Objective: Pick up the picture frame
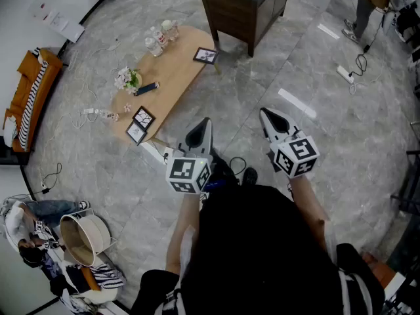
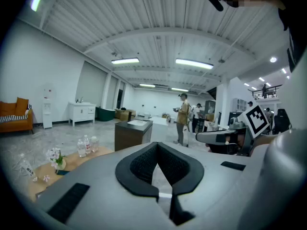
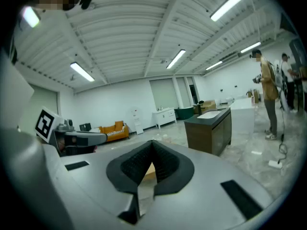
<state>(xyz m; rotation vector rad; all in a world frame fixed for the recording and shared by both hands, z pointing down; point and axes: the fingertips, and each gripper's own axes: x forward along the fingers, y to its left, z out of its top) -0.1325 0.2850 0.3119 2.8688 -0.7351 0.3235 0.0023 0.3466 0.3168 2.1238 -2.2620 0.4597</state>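
Three picture frames lie on the oval wooden table (image 1: 177, 64): one dark-edged frame (image 1: 205, 55) near its far end, and two frames (image 1: 143, 117) (image 1: 136, 132) side by side at its near end. My left gripper (image 1: 204, 122) hovers above the floor just right of the table's near end, shut and empty. My right gripper (image 1: 266, 113) is held level with it further right, also shut and empty. In the left gripper view the jaws (image 2: 156, 145) meet at the tip, and the same shows in the right gripper view (image 3: 151, 143). Neither gripper touches a frame.
Water bottles (image 1: 157, 38), a small flower vase (image 1: 128, 79) and a dark flat device (image 1: 146, 88) share the table. A dark cabinet (image 1: 243, 5) stands beyond it. An orange sofa (image 1: 29, 97) is at the left; cables and a power strip (image 1: 346, 74) lie on the floor at the right.
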